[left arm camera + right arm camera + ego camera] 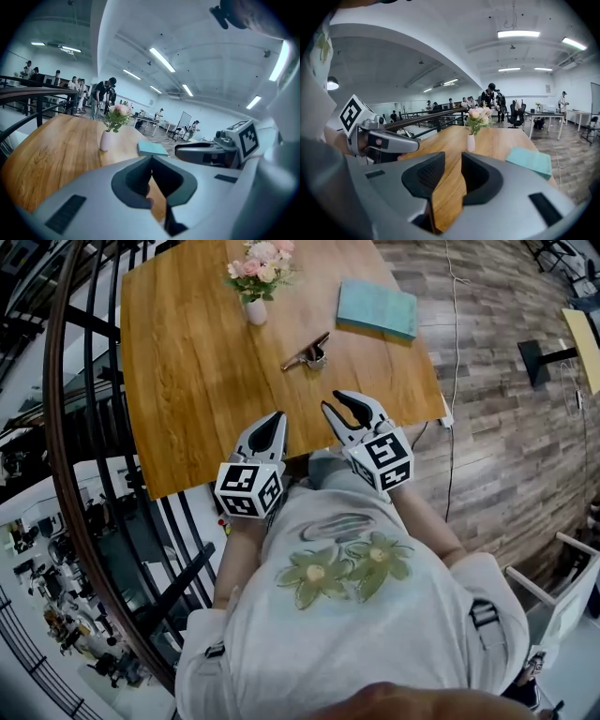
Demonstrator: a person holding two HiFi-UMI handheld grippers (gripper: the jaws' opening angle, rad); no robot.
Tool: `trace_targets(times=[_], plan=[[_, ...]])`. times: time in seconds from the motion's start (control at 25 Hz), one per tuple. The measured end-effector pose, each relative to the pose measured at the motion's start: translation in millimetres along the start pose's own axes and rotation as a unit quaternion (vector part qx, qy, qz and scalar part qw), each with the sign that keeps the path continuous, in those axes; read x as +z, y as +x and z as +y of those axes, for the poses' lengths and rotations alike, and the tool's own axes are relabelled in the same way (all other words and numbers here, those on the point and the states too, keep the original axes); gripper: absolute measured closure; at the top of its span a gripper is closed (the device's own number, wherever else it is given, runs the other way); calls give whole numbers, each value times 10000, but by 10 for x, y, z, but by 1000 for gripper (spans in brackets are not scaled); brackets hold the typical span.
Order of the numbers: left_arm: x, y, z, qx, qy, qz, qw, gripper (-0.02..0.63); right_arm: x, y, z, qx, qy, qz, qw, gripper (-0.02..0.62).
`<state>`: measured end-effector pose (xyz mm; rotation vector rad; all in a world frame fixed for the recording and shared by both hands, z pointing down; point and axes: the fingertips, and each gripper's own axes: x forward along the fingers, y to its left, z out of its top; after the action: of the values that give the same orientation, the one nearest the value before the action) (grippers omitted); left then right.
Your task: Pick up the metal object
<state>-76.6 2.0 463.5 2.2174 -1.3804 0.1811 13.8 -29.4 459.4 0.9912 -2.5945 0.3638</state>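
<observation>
Wooden table (187,381) beside a railing, viewed from above: the metal object (307,352) lies mid-table, nearer than the flower vase (255,309) and teal book (377,307), well beyond both grippers, which I judge are held low at the near edge for an approach. My right gripper (335,401) has its jaws partly apart, with only bare tabletop showing between them. My left gripper (277,418) has its jaws together, holding nothing.

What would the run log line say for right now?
stage: before grasp | left claw: shut, empty | right claw: open, empty | metal object: untouched on table
</observation>
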Motion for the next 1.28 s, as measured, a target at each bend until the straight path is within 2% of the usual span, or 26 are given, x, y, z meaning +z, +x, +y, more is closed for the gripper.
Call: trace_targets(times=[0.2, 0.48, 0.68, 1.28], plan=[[32, 169, 98, -49, -25, 109, 9999, 592, 54, 171, -167, -39, 111, 21, 9999, 479], [155, 350, 275, 76, -59, 146, 9998, 592, 116, 419, -404, -44, 157, 110, 9998, 457], [186, 448, 362, 137, -101, 152, 9997, 592, 82, 581, -511, -44, 137, 250, 9996, 409], [280, 721, 577, 316, -230, 276, 9989, 592, -91, 997, -784, 138, 53, 773, 9969, 357]])
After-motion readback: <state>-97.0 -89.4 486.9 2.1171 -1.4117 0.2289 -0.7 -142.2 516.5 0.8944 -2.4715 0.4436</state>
